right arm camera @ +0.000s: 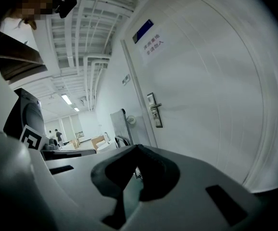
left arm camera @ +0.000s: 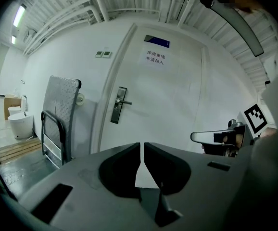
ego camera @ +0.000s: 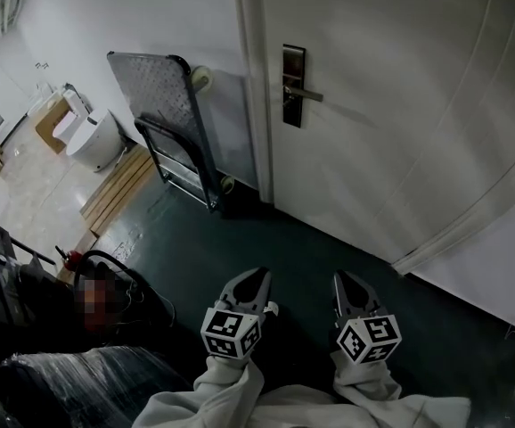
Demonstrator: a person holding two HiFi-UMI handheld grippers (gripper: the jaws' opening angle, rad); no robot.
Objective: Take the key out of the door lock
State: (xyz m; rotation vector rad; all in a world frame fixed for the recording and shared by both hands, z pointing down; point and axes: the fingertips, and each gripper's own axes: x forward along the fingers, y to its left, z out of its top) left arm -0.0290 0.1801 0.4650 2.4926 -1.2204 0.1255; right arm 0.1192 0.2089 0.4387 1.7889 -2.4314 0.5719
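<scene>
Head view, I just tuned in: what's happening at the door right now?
A person stands facing the white door, holding the left gripper and right gripper low, well short of it. Both have jaws together, nothing between them. The lock plate with its lever handle is untouched; any key there is too small to make out. A folded trolley leans on the wall beside the door.

Painted door, metal fittings, wood and glaze.
We see a smooth matt door (ego camera: 400, 105) carrying a dark metal lock plate (ego camera: 293, 61) with a silvery lever (ego camera: 306, 94), a trolley deck (ego camera: 155, 92) of textured metal, rough wooden boards (ego camera: 119, 190) and a glossy toilet (ego camera: 93, 141).
</scene>
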